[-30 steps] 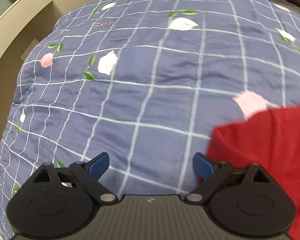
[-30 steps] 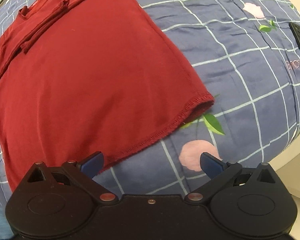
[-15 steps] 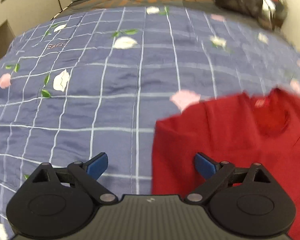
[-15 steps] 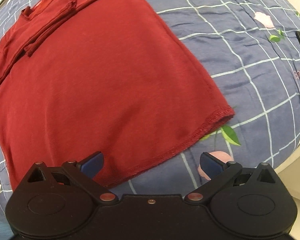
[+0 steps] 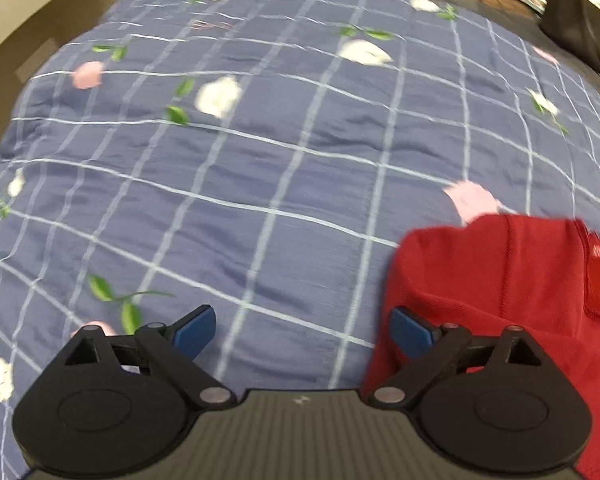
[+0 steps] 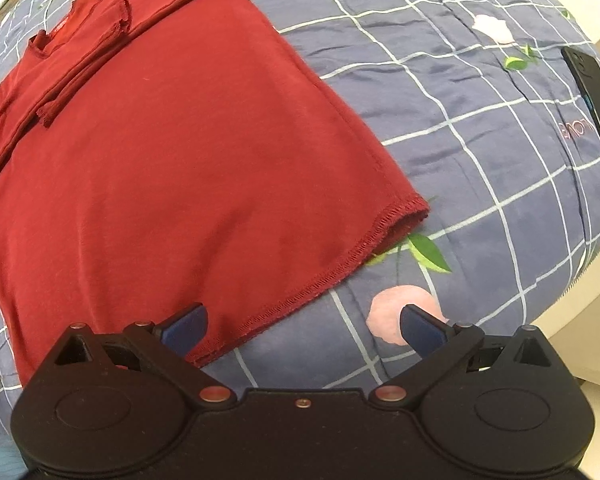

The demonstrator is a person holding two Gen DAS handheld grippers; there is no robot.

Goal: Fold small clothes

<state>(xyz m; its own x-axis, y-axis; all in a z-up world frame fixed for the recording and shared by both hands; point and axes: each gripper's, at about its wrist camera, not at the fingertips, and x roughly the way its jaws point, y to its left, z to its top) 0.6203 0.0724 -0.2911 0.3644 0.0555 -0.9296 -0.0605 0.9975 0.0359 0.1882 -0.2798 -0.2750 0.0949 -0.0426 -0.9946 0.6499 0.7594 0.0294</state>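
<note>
- Dark red knit long-sleeve shirt lies flat on blue checked floral quilt, sleeves folded across chest toward 10 o'clock, stitched hem running toward 4 o'clock.
- Right gripper fingers spread wide, empty, over the hem; left fingertip above red cloth.
- Left gripper wide apart, empty, at shirt's edge; shirt at 4 o'clock in left view.
- Black phone-like slab at 2 o'clock on quilt.

The shirt lies flat on the quilt; a phone lies well right of it.
</note>
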